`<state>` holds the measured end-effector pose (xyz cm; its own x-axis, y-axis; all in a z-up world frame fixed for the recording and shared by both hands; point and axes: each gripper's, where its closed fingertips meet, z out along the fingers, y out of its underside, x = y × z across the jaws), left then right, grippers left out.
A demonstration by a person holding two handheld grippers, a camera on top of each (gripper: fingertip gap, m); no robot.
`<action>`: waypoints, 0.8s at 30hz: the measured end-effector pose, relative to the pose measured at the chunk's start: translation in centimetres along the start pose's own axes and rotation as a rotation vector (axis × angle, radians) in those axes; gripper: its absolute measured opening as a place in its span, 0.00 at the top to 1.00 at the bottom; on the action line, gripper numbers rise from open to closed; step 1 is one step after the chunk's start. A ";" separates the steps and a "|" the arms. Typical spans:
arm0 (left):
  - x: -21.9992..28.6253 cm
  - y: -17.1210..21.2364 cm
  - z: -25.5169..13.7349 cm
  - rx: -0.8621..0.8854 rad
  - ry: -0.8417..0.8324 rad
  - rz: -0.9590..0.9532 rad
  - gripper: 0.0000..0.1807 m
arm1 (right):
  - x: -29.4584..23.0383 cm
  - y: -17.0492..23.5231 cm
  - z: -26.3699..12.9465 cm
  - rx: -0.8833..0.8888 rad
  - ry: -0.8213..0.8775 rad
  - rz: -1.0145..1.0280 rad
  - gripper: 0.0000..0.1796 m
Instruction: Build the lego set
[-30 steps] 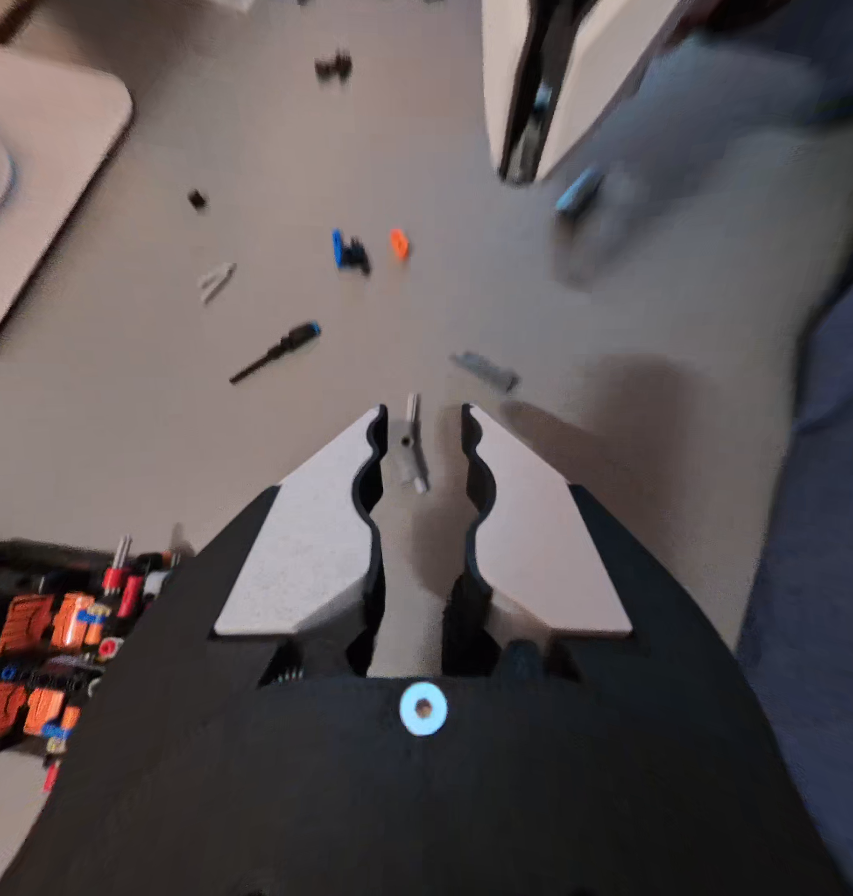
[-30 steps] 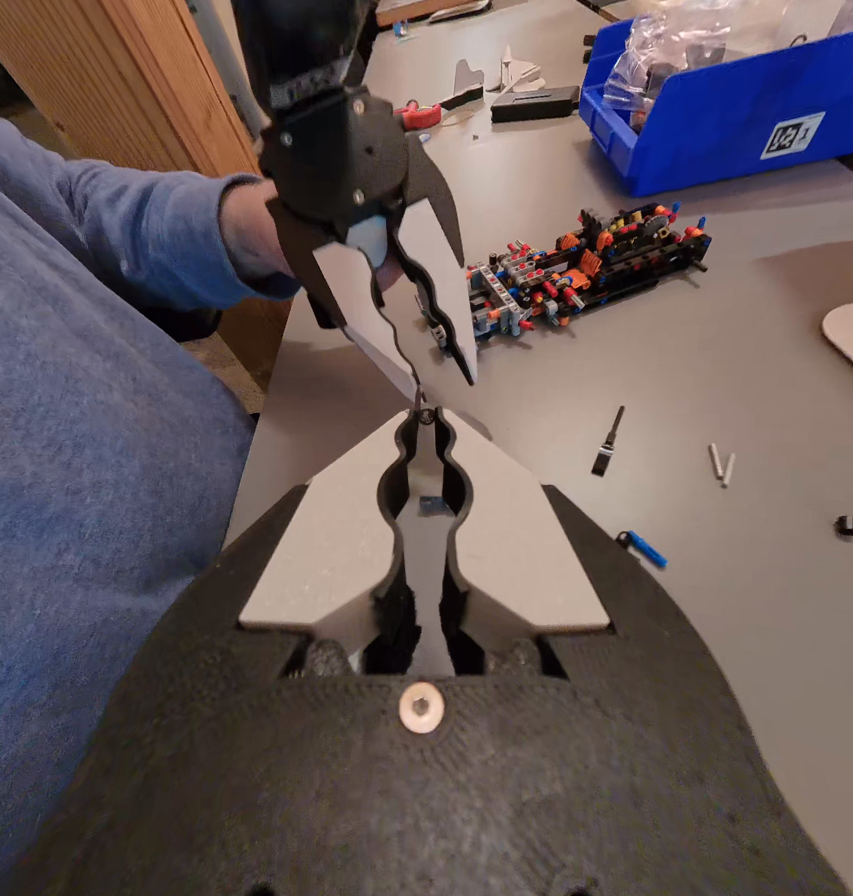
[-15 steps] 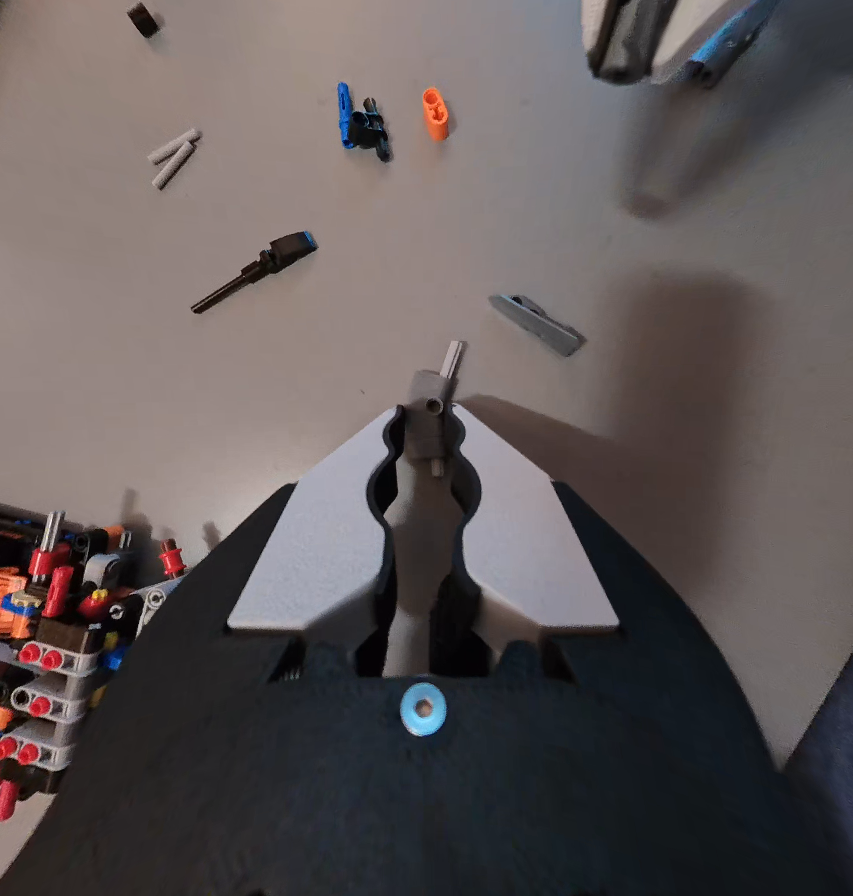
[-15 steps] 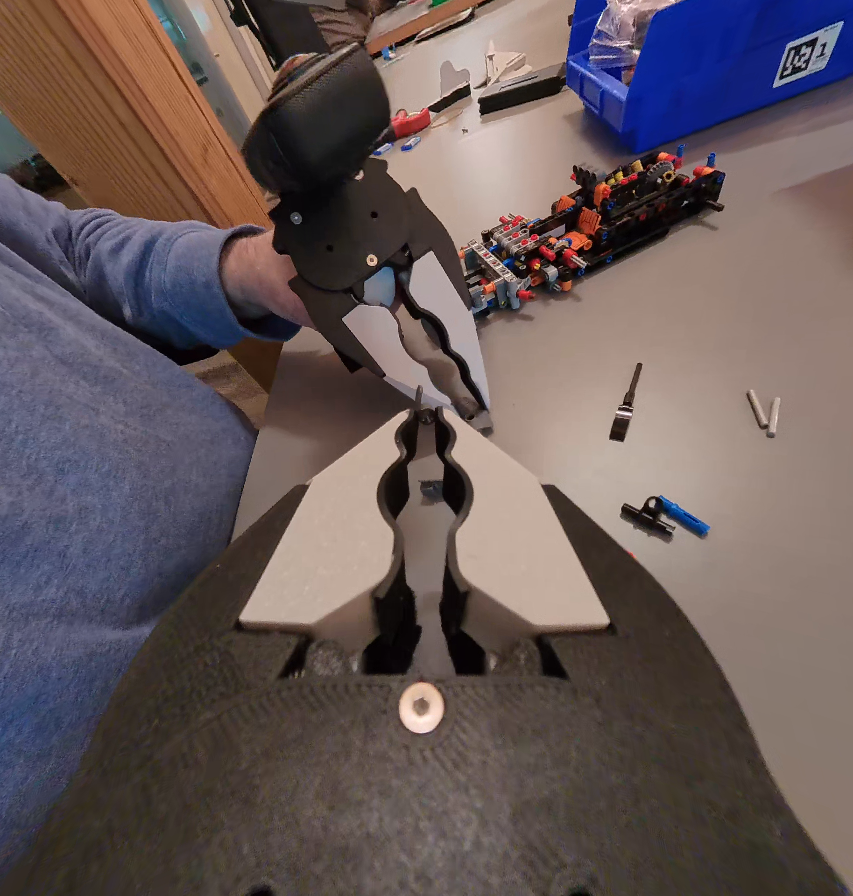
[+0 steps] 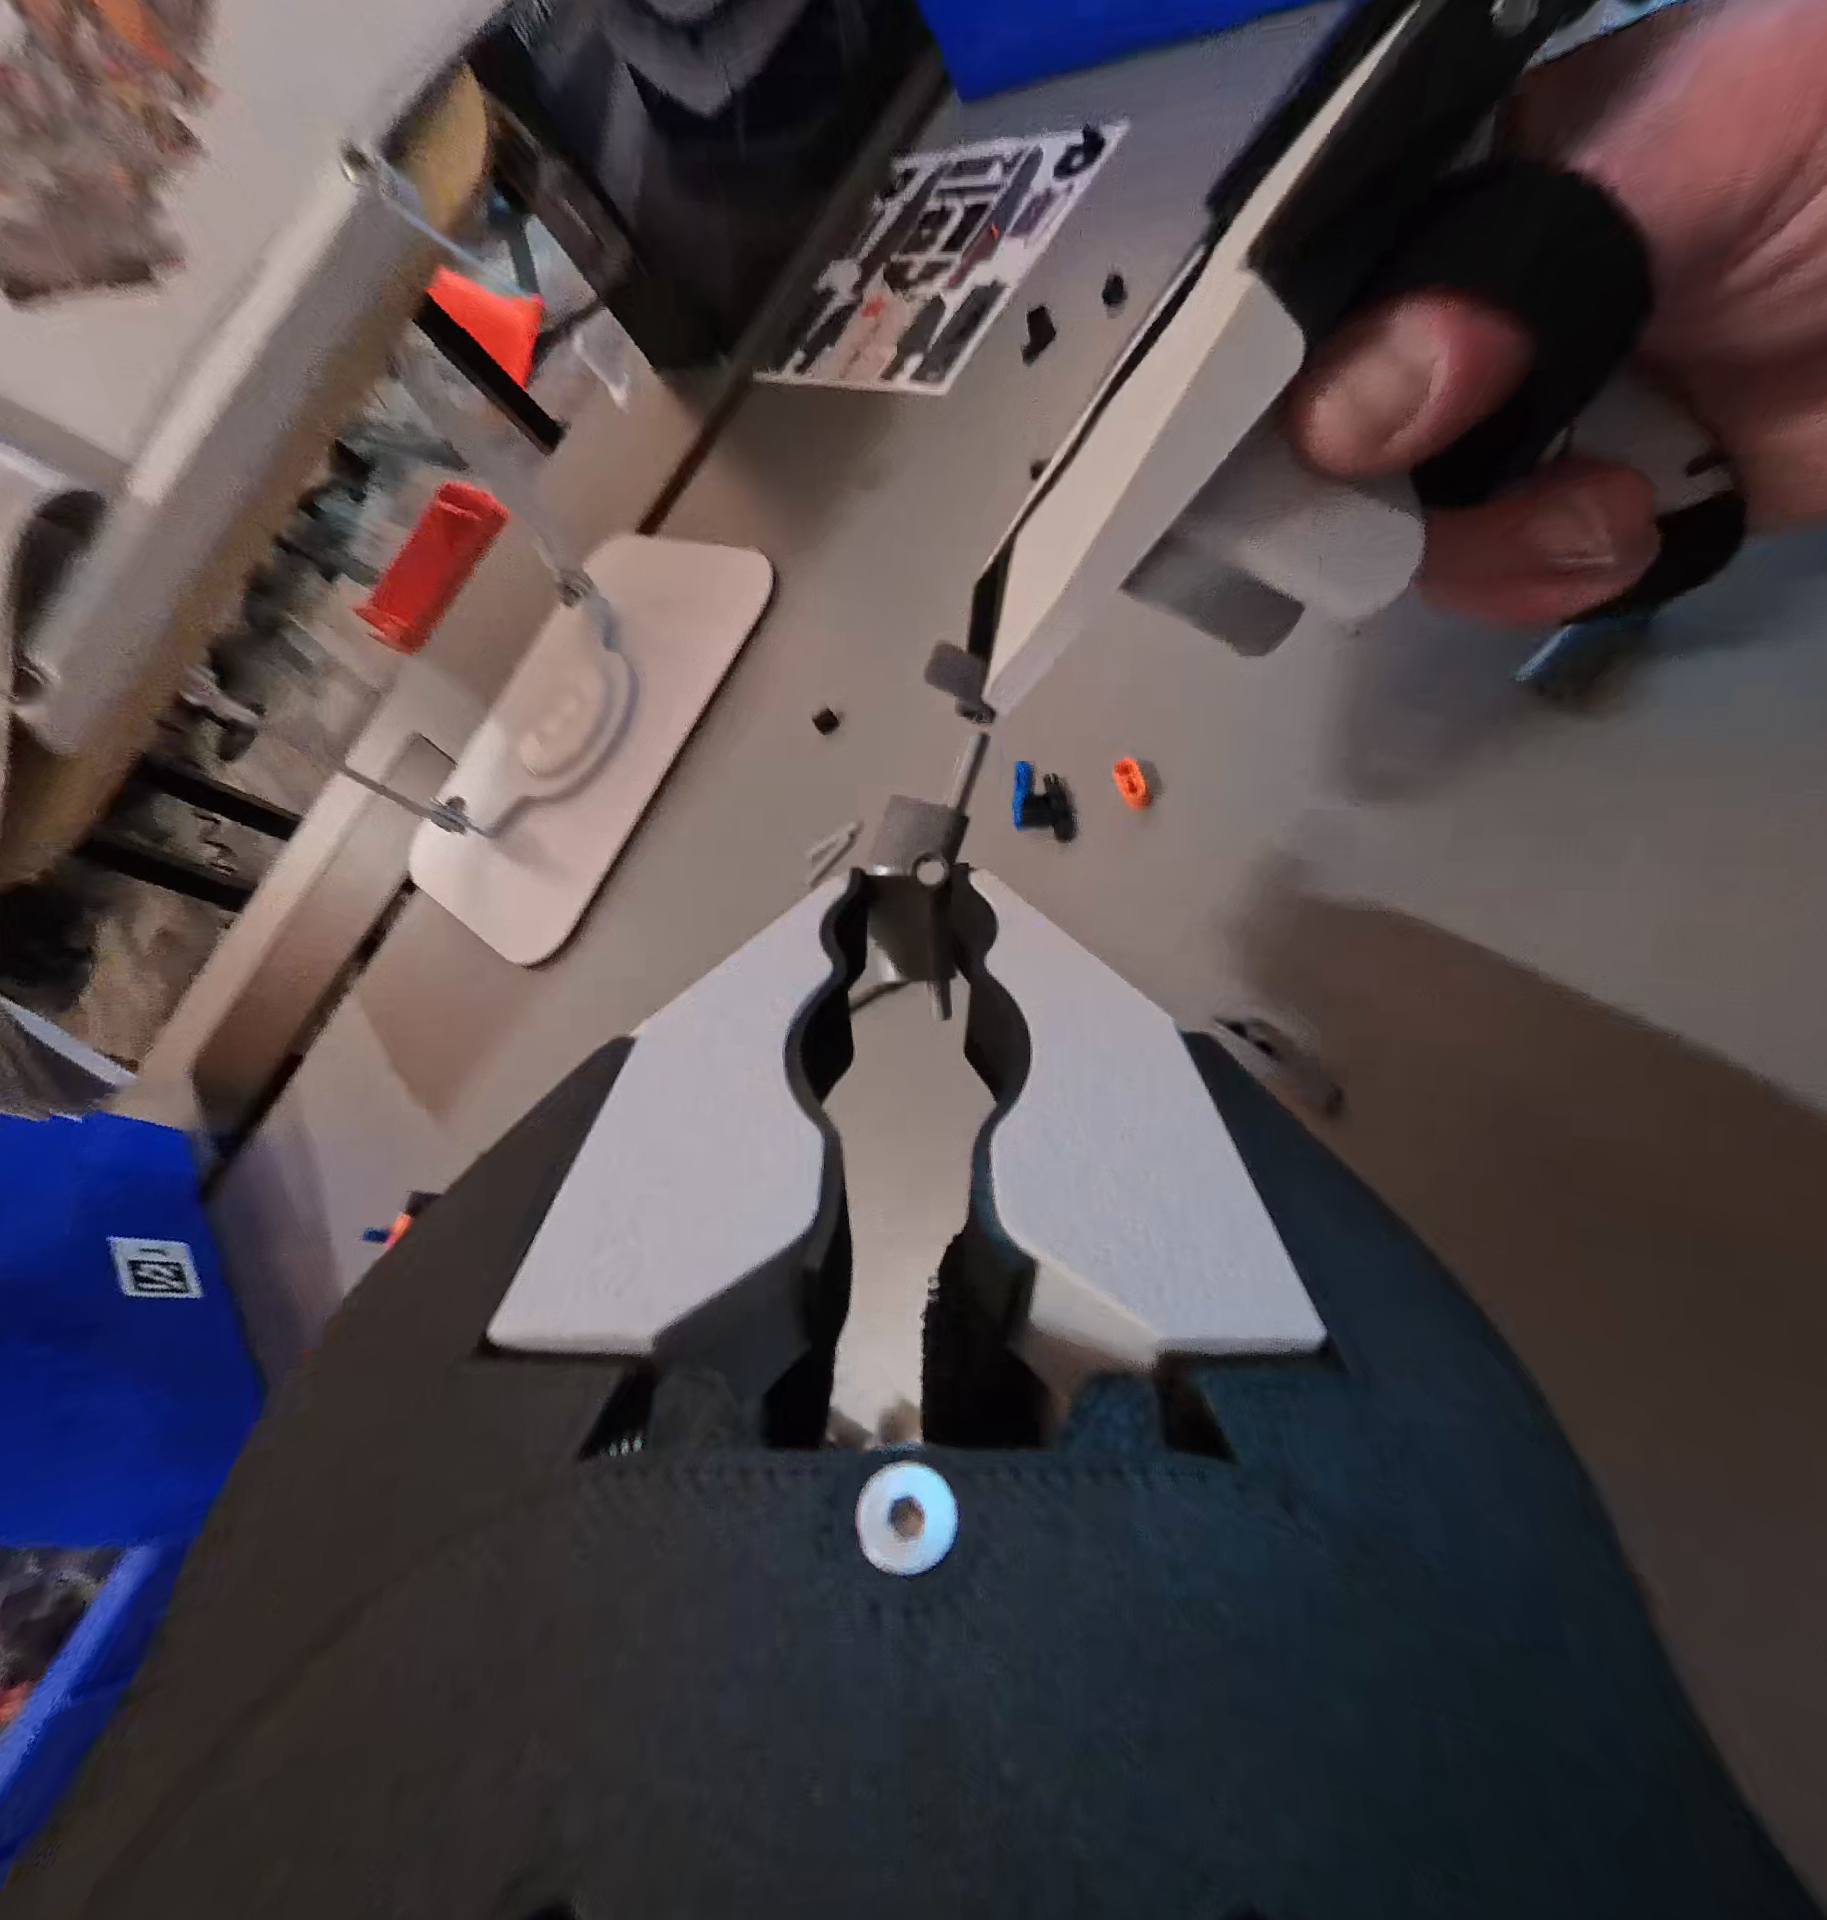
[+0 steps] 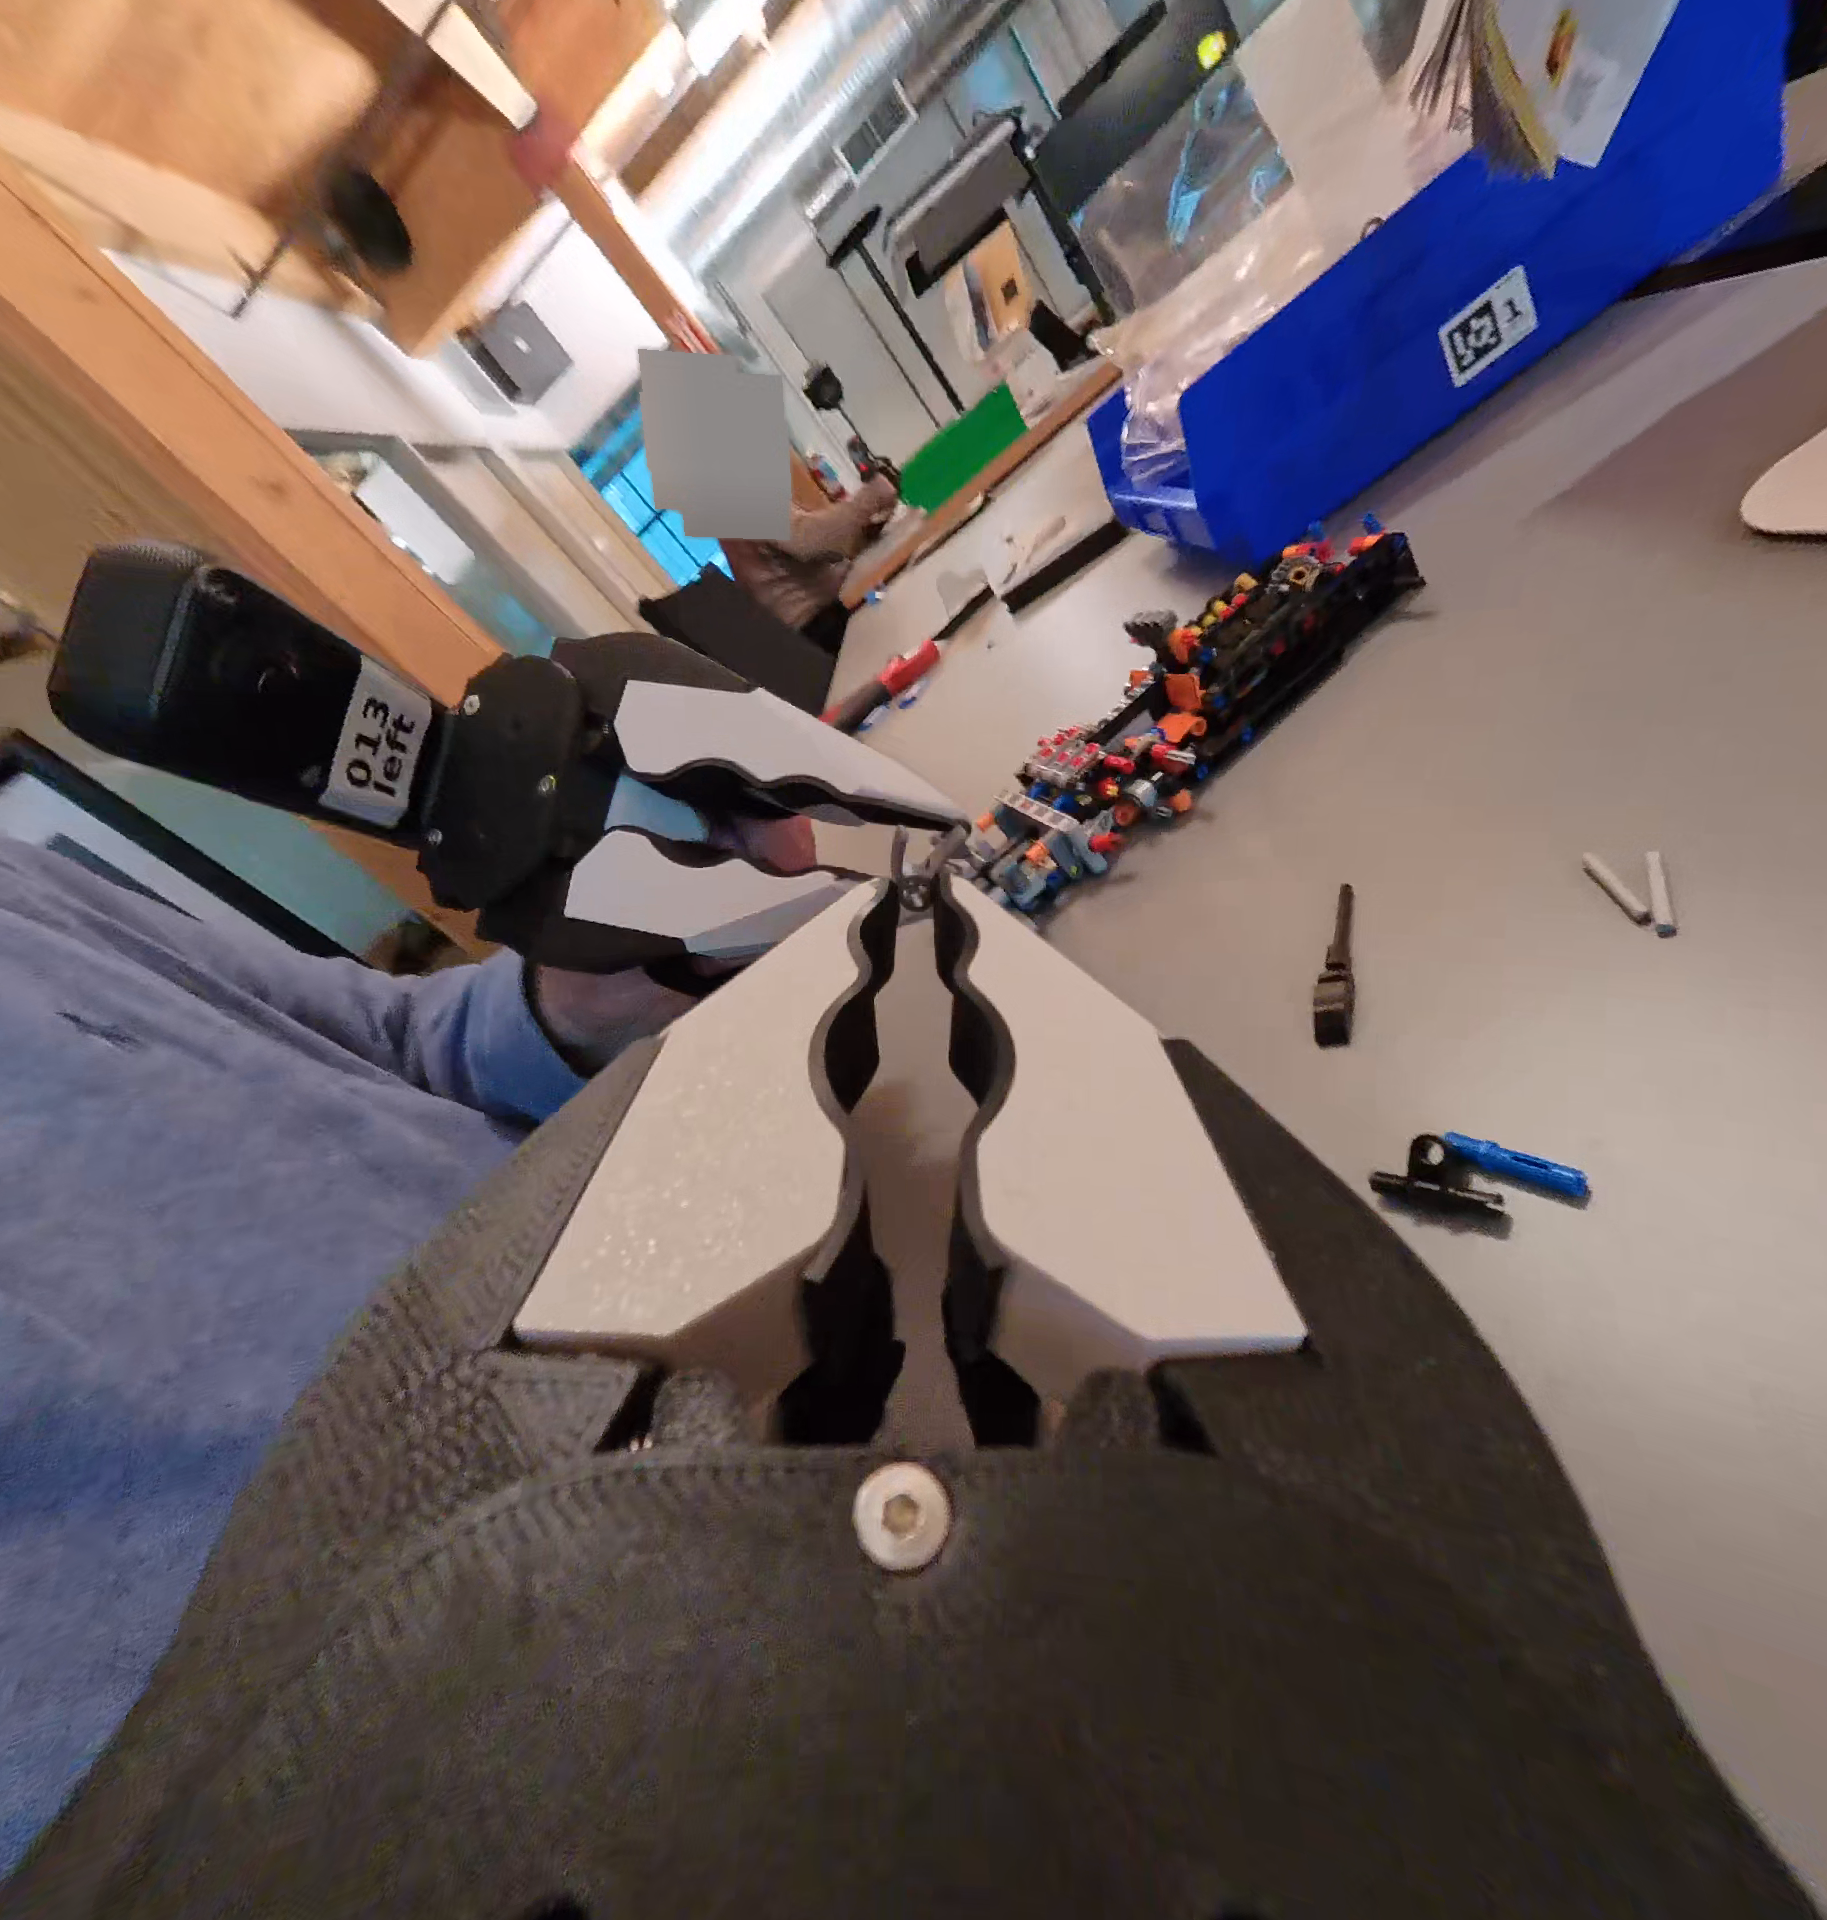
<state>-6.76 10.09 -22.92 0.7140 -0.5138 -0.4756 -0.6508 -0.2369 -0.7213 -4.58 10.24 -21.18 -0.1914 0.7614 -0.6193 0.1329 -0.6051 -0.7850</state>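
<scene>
My left gripper (image 5: 914,883) is shut on a grey connector (image 5: 914,831) with a thin axle through it, held above the table. My right gripper (image 6: 914,891) is shut on a small grey piece (image 5: 953,670). In the left wrist view the right gripper (image 5: 976,704) comes in from the upper right, its tip just beyond the axle's far end. In the right wrist view the left gripper (image 6: 940,831) comes in from the left, tips nearly touching mine. The long black, orange and red lego build (image 6: 1210,717) lies on the table behind.
Loose parts lie on the grey table: a black axle pin (image 6: 1333,966), two grey pins (image 6: 1631,888), a blue and black pin (image 6: 1480,1174), an orange piece (image 5: 1130,781). A blue bin (image 6: 1408,343), a white pad (image 5: 597,738) and a sticker sheet (image 5: 940,270) stand farther off. The tips of both grippers are at nearly the same place.
My left gripper has shut on the grey connector and lifted it off the table. Both grippers have tilted and come tip to tip in the air.
</scene>
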 end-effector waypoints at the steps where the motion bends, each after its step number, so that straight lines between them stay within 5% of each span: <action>1: -0.2 -0.4 -0.1 0.006 -0.015 0.016 0.93 | -0.1 -0.3 -0.1 0.016 -0.013 0.017 0.97; 24: -1.9 -2.9 -0.5 0.022 -0.131 0.199 0.92 | 0.0 -2.4 -0.9 0.116 -0.078 0.093 0.97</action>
<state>-6.33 11.37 -19.70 0.6004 -0.4371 -0.6697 -0.7774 -0.1225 -0.6170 -4.05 11.92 -19.31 -0.2594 0.6829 -0.6830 0.0409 -0.6988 -0.7142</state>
